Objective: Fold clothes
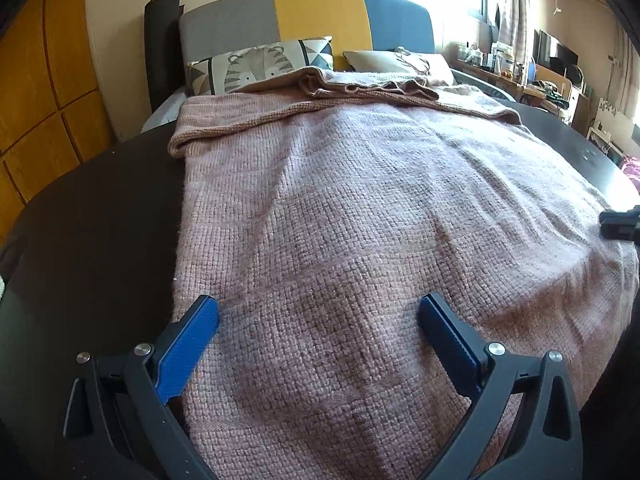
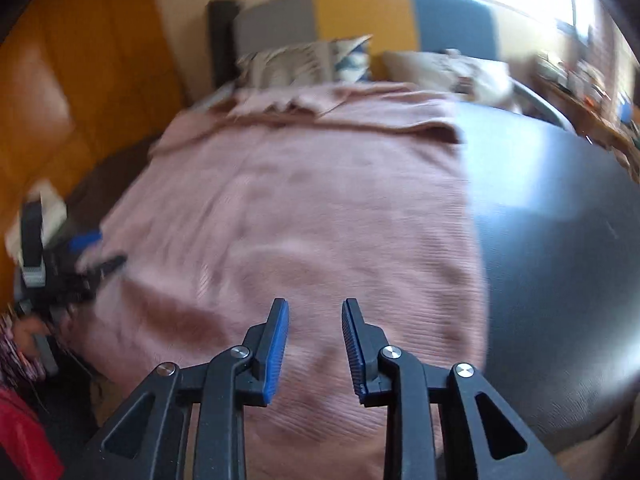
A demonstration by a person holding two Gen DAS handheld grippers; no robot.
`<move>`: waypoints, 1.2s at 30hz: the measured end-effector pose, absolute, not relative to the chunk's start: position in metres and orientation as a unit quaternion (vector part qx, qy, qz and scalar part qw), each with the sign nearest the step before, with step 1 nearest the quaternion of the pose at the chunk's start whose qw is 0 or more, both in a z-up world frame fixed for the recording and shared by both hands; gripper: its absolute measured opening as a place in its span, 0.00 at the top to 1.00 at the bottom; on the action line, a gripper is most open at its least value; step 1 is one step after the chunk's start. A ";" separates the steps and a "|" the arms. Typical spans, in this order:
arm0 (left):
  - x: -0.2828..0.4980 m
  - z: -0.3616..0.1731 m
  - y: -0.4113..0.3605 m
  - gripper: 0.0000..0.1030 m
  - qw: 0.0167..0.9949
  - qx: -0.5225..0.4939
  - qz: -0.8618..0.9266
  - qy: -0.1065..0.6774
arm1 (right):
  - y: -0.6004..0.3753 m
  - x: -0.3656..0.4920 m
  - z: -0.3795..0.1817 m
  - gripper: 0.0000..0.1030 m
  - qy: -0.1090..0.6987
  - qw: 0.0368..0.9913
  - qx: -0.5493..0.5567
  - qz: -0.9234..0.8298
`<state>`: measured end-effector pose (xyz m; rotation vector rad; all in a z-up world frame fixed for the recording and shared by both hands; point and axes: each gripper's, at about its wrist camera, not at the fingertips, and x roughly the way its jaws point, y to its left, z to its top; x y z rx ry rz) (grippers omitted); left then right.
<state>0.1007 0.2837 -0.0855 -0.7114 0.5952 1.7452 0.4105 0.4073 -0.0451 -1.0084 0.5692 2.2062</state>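
A pink knit sweater lies spread flat on a dark round table, its far end folded over in a rumpled band. My left gripper hovers over the near left part of the sweater, open wide, with nothing between its blue pads. In the blurred right wrist view the same sweater fills the middle. My right gripper is above the sweater's near edge, open by a narrow gap and holding nothing. The left gripper shows at the sweater's left edge, and the right gripper's tip shows at its right edge.
Behind the table stands a bed with a grey, yellow and blue headboard and pillows. An orange wooden wardrobe is on the left. A cluttered desk runs below a bright window at the right. Bare tabletop lies right of the sweater.
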 end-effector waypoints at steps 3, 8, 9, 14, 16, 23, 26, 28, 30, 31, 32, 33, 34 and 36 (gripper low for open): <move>0.101 -0.086 0.283 0.01 0.551 -0.300 0.737 0.249 | 0.393 0.390 -0.052 0.74 0.189 0.300 -0.398 0.846; 0.099 -0.086 0.283 0.01 0.552 -0.300 0.737 0.248 | 0.378 0.364 -0.050 0.74 0.164 0.284 -0.400 0.856; 0.099 -0.085 0.283 0.01 0.553 -0.300 0.737 0.249 | 0.379 0.359 -0.052 0.74 0.160 0.284 -0.407 0.854; 0.099 -0.086 0.282 0.01 0.554 -0.297 0.738 0.247 | 0.365 0.359 -0.065 0.73 0.106 0.287 -0.432 0.848; 0.099 -0.086 0.282 0.01 0.554 -0.297 0.738 0.245 | 0.359 0.368 -0.065 0.73 0.096 0.285 -0.432 0.850; 0.099 -0.084 0.282 0.01 0.552 -0.298 0.740 0.243 | 0.367 0.342 -0.034 0.72 0.133 0.258 -0.397 0.870; 0.099 -0.084 0.279 0.01 0.551 -0.298 0.741 0.241 | 0.362 0.305 -0.041 0.72 0.104 0.242 -0.429 0.864; 0.099 -0.084 0.276 0.01 0.551 -0.297 0.742 0.242 | 0.353 0.288 -0.059 0.72 0.072 0.236 -0.464 0.851; 0.099 -0.084 0.270 0.01 0.550 -0.296 0.743 0.238 | 0.347 0.293 -0.066 0.72 0.060 0.240 -0.455 0.855; 0.098 -0.083 0.265 0.01 0.551 -0.297 0.744 0.234 | 0.348 0.299 -0.067 0.72 0.068 0.239 -0.447 0.859; 0.097 -0.083 0.261 0.01 0.553 -0.297 0.744 0.229 | 0.351 0.304 -0.067 0.71 0.085 0.236 -0.444 0.860; 0.095 -0.082 0.255 0.01 0.553 -0.298 0.745 0.226 | 0.356 0.314 -0.065 0.68 0.109 0.236 -0.435 0.862; 0.093 -0.081 0.249 0.01 0.552 -0.299 0.746 0.223 | 0.362 0.326 -0.062 0.67 0.135 0.237 -0.422 0.865; 0.088 -0.079 0.235 0.01 0.551 -0.300 0.748 0.216 | 0.373 0.351 -0.055 0.67 0.188 0.238 -0.394 0.868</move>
